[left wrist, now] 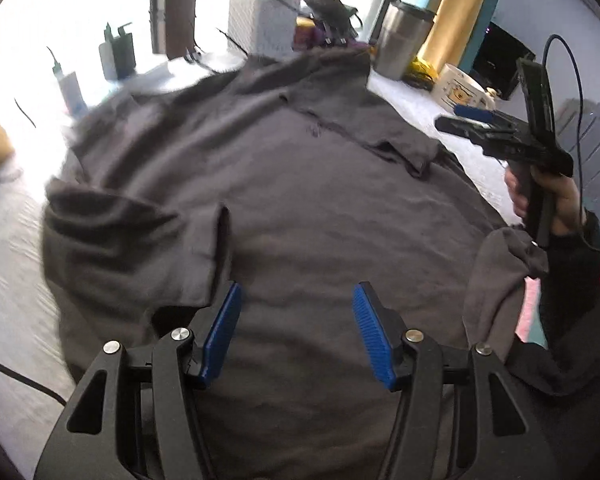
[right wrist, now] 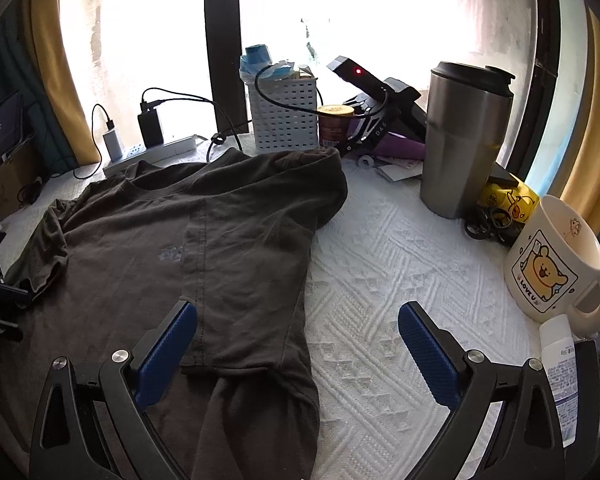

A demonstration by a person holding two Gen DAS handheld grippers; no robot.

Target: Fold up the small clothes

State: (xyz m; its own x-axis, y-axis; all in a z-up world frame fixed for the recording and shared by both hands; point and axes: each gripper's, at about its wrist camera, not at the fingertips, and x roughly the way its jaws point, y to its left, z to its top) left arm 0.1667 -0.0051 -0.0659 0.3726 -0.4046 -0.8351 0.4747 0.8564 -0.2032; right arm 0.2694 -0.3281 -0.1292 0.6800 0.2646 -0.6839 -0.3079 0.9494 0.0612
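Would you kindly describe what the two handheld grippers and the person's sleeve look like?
Both the left gripper and right gripper have black plastic linkage arms with silver pivot bolts and ribbed blue finger pads. The left wrist view shows the right unit's black pistol-style body trailing a thin dark cable, above a dark sleeve.

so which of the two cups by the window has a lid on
The tall steel tumbler: a black lid closes its top. The white bear-print mug beside it stands open, with a handle.
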